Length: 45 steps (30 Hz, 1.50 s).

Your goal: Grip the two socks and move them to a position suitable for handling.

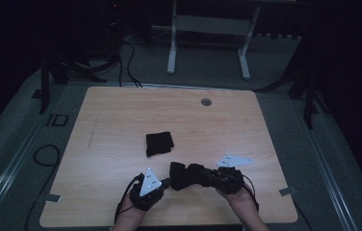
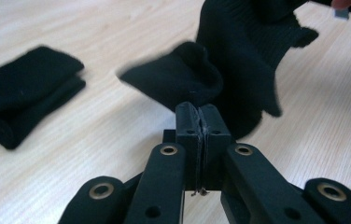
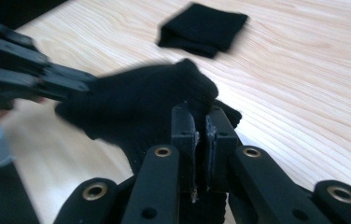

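High view: both claws, left [image 1: 167, 182] and right [image 1: 203, 176], pinch unlabelled black cloth [image 1: 185, 174]

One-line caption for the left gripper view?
Left gripper pinches a black sock above the table; a folded one lies beside.

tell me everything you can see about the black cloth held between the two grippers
The black cloth looks like soft ribbed knit fabric, crumpled and bunched, near the table's front edge. The left gripper pinches one edge with jaws shut; the right gripper clamps the other side. Whether it rests on the wood is unclear.
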### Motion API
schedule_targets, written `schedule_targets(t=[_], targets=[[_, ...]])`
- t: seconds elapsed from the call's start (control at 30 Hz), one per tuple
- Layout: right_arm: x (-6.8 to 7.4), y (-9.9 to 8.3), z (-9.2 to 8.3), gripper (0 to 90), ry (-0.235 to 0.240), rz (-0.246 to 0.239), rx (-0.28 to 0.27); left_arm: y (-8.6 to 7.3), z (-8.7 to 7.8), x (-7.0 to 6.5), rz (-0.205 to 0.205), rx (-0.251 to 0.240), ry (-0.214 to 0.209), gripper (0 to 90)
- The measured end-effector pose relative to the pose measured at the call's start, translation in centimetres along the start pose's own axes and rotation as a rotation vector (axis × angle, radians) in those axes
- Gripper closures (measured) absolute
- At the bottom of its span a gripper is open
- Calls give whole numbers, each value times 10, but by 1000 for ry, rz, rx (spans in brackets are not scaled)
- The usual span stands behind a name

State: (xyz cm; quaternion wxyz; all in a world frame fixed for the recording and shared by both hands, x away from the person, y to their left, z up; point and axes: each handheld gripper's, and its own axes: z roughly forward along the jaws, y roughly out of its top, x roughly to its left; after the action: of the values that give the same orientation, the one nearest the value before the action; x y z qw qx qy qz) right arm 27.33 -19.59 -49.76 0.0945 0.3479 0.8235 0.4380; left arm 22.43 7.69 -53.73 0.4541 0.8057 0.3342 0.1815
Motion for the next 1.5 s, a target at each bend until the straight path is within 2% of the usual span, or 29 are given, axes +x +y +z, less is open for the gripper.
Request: schedule_targets(t=[0.07,0.1,0.13,0.2,0.23,0.27,0.47,0.5,0.53,0.57,0.6,0.63,0.7,0.73,0.8,0.83,0.87,0.93,0.97,1.0,1.03,1.1,1.13,1.17,1.2,1.27,1.4,1.43,1.5], targets=[[-7,-6,-1,843,-2,30,11,-3,1,2,-20,6,-15,872],[-11,-9,-2,843,-23,35,17,-4,2,4,-34,17,-32,861],[-16,-13,-4,843,-39,45,24,-4,2,4,-36,23,-33,819],[-20,-15,-5,843,-49,54,28,-5,1,3,-35,16,-23,824],[-32,-24,-9,843,-82,86,40,-7,1,2,-29,31,-13,843],[-36,-27,-10,843,-88,97,42,-8,1,2,-26,39,-8,847],[-55,-43,-8,832,-97,123,144,-9,7,7,-40,75,-24,871],[-58,-45,-7,806,-92,131,163,-8,9,7,-39,78,-28,868],[-60,-47,-7,730,-99,135,182,-8,10,7,-35,81,-24,858],[-60,-47,-7,730,-99,135,182,-8,10,7,-35,81,-24,858],[-63,-49,-8,730,-124,142,185,-8,10,7,-35,81,-24,858],[-69,-52,-11,567,-166,170,184,-5,13,9,-36,80,-31,858],[-73,-52,-16,502,-206,179,168,-1,17,11,-30,77,-39,857],[-75,-50,-22,471,-229,194,141,1,18,12,-27,67,-48,821],[-76,-48,-26,454,-233,203,123,1,18,12,-27,67,-48,816],[-75,-43,-37,483,-246,207,81,12,27,16,-5,20,-90,763],[-73,-41,-41,612,-237,193,67,16,31,17,4,10,-93,763],[-65,-39,-45,808,-227,150,59,25,40,19,27,4,-88,796],[-61,-39,-44,873,-224,136,62,29,45,19,40,0,-84,837],[-59,-40,-43,898,-217,127,70,33,51,19,59,6,-72,863],[-57,-41,-41,900,-217,120,78,36,58,19,78,10,-71,892],[-57,-45,-37,900,-212,121,94,42,71,16,131,28,-42,897],[-57,-47,-35,900,-206,126,105,45,79,16,145,37,-47,897],[-57,-47,-35,900,-206,126,105,45,79,16,145,37,-47,898],[-58,-49,-33,900,-209,123,116,49,89,17,148,46,-41,898],[-59,-53,-28,900,-210,116,139,52,104,20,142,70,-54,899],[-61,-59,-21,900,-211,109,180,51,129,25,176,175,-28,899],[-62,-61,-19,900,-211,105,195,50,132,26,179,199,-26,899],[-64,-67,-15,900,-216,104,219,47,132,29,170,200,-21,899]])
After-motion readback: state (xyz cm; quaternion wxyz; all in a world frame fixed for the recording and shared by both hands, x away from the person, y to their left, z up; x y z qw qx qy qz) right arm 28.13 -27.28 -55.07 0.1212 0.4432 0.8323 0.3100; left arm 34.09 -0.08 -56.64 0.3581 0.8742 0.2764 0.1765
